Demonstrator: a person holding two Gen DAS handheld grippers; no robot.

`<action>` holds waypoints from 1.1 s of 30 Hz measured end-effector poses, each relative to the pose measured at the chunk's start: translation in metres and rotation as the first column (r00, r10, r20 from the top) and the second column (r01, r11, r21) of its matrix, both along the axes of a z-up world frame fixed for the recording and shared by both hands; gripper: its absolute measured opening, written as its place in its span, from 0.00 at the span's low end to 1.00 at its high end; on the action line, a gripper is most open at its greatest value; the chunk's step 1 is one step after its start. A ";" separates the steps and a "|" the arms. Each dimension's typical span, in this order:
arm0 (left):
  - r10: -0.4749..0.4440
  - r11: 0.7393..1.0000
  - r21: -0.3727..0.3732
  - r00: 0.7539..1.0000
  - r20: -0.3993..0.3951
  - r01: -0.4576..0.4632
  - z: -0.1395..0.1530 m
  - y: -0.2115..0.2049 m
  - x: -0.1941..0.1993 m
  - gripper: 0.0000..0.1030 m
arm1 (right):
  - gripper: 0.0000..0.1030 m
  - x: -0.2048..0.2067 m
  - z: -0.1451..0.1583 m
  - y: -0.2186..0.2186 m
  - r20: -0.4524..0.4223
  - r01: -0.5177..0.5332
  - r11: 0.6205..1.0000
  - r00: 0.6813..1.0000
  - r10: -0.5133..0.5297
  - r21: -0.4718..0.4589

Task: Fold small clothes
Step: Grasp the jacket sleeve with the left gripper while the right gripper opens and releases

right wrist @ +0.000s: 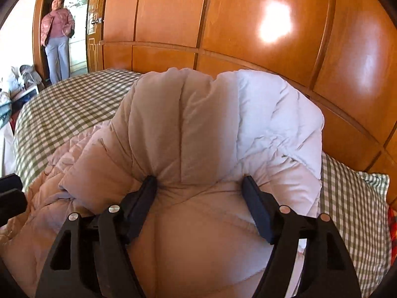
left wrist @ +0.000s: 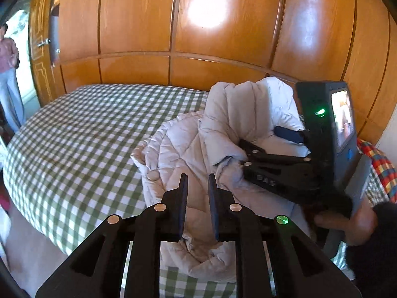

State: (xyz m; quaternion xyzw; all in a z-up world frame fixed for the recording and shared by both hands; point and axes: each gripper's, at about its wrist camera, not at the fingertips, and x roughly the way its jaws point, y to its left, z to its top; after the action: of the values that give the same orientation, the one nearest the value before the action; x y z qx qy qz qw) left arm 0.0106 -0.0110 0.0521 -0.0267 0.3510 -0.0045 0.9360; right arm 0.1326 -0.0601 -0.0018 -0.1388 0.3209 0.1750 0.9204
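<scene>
Barely underway, the fold has the puffy jacket (left wrist: 188, 149) heaped on the checked bed (left wrist: 74, 136), one bulky section bunched up between the wide-set jaws of the right gripper (right wrist: 199, 186), while the left gripper (left wrist: 197, 181) hovers nearly closed and empty, leaving flattening and folding undone.
</scene>
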 end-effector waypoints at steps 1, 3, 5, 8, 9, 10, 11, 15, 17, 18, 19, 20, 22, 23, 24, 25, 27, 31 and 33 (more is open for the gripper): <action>-0.002 1.000 -0.005 1.000 -0.003 0.002 -0.001 0.000 0.001 0.14 | 0.71 -0.002 0.003 -0.003 0.001 0.000 1.000 1.000 0.000 0.006; 0.000 1.000 -0.014 1.000 -0.013 0.000 -0.004 0.002 0.005 0.14 | 0.71 -0.005 0.005 -0.007 0.002 0.001 1.000 1.000 -0.001 0.020; 0.002 1.000 -0.014 1.000 -0.017 -0.002 -0.006 0.002 0.007 0.14 | 0.72 -0.004 0.007 -0.005 0.000 0.000 0.999 1.000 0.000 0.033; 0.000 1.000 0.000 1.000 -0.030 0.000 -0.011 0.001 0.010 0.14 | 0.76 -0.010 0.014 -0.008 0.001 0.002 0.998 1.000 -0.002 0.060; 0.000 1.000 0.000 0.999 -0.035 0.000 -0.014 0.000 0.010 0.14 | 0.77 -0.012 0.018 -0.010 0.001 0.003 0.997 1.000 -0.003 0.073; 0.001 1.000 0.003 0.999 -0.037 -0.001 -0.015 -0.001 0.011 0.14 | 0.78 -0.017 0.020 -0.016 0.001 0.005 0.996 1.000 -0.005 0.085; 0.002 1.000 0.005 0.999 -0.039 -0.002 -0.016 -0.001 0.011 0.14 | 0.79 -0.020 0.022 -0.019 0.000 0.007 0.995 1.000 -0.007 0.096; 0.007 1.000 0.010 0.999 -0.050 -0.006 -0.021 -0.001 0.013 0.14 | 0.80 -0.036 0.026 -0.031 -0.020 0.011 0.991 1.000 -0.008 0.131; 0.008 1.000 0.011 0.998 -0.056 -0.007 -0.025 0.000 0.015 0.14 | 0.80 -0.039 0.023 -0.030 -0.031 0.019 0.992 0.999 -0.015 0.124; 0.010 1.000 0.013 0.998 -0.060 -0.009 -0.027 0.000 0.015 0.14 | 0.80 -0.040 0.020 -0.030 -0.039 0.027 0.993 0.999 -0.023 0.118; 0.011 1.000 0.014 0.998 -0.066 -0.010 -0.029 0.001 0.017 0.14 | 0.81 -0.040 0.017 -0.030 -0.045 0.031 0.993 0.999 -0.026 0.116; 0.013 1.000 0.012 0.997 -0.073 -0.012 -0.031 0.001 0.017 0.14 | 0.81 -0.039 0.014 -0.027 -0.052 0.034 0.993 0.998 -0.028 0.113; 0.018 1.000 0.014 0.996 -0.091 -0.017 -0.038 0.003 0.020 0.14 | 0.81 -0.033 0.009 -0.024 -0.067 0.037 0.993 0.997 -0.030 0.108; 0.022 1.000 0.014 0.995 -0.097 -0.021 -0.041 0.003 0.021 0.14 | 0.82 -0.030 0.005 -0.022 -0.079 0.039 0.994 0.996 -0.031 0.106; 0.028 1.000 0.012 0.994 -0.107 -0.027 -0.045 0.005 0.023 0.14 | 0.83 -0.027 0.002 -0.019 -0.086 0.042 0.994 0.996 -0.033 0.105; 0.031 0.999 0.007 0.993 -0.113 -0.031 -0.047 0.007 0.024 0.14 | 0.84 -0.026 0.000 -0.016 -0.084 0.041 0.994 0.996 -0.033 0.098; 0.037 0.999 0.006 0.992 -0.122 -0.037 -0.054 0.010 0.026 0.14 | 0.85 -0.024 -0.003 -0.011 -0.083 0.039 0.996 0.996 -0.032 0.080; 0.035 0.997 -0.063 0.992 -0.124 -0.043 -0.058 0.021 0.025 0.14 | 0.86 -0.027 0.002 -0.010 -0.072 0.029 0.996 0.997 -0.023 0.079; 0.018 0.990 -0.137 0.994 -0.107 -0.033 -0.052 0.030 0.022 0.14 | 0.86 -0.028 0.006 -0.016 -0.074 0.029 0.994 0.997 -0.021 0.108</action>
State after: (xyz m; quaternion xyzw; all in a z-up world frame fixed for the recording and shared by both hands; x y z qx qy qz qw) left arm 0.0330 0.0187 0.0002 -0.0963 0.3982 -0.0154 0.9121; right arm 0.1048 -0.0758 0.0047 -0.0779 0.3459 0.1857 0.9164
